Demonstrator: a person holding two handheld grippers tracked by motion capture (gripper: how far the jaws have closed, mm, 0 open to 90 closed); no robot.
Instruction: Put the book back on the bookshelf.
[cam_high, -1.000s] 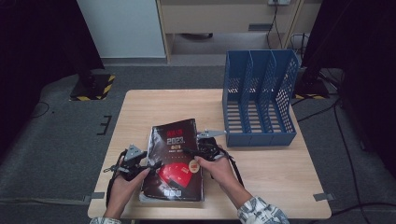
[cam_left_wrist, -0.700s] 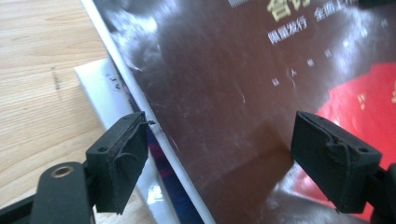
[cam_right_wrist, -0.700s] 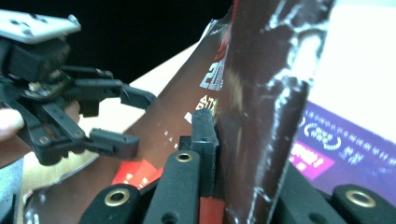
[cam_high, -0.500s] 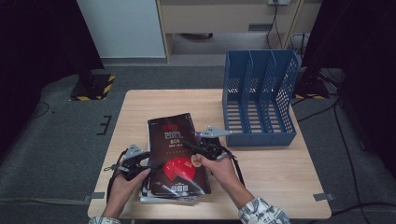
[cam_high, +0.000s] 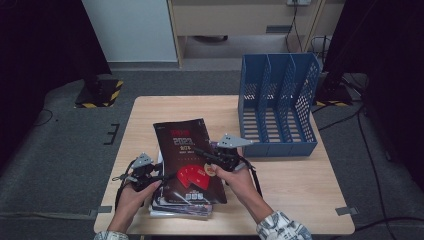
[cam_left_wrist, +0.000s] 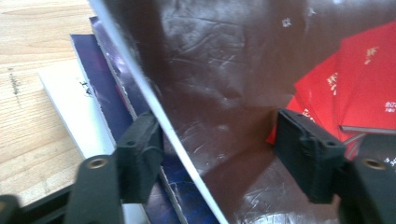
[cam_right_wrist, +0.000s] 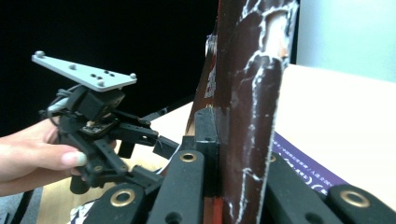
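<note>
The dark brown magazine (cam_high: 187, 155) is lifted at its right edge off a stack of magazines (cam_high: 175, 207) on the worktop (cam_high: 290, 190). The right gripper (cam_high: 202, 152) has its fingers clamped tight on that edge. The left gripper (cam_high: 167, 176) has just been closing; its fingers (cam_left_wrist: 140, 156) straddle the left edge, not yet pressing. Two hands, two grippers and one blue file rack (cam_high: 277, 107) with three slots. Both forearms reach in low, and the grippers face each other.

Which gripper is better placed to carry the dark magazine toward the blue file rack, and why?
The right gripper: its jaws are shut on the dark magazine's edge, nearer the blue file rack. The left gripper has just been closing, with the cover between its jaws but not pinched.
</note>
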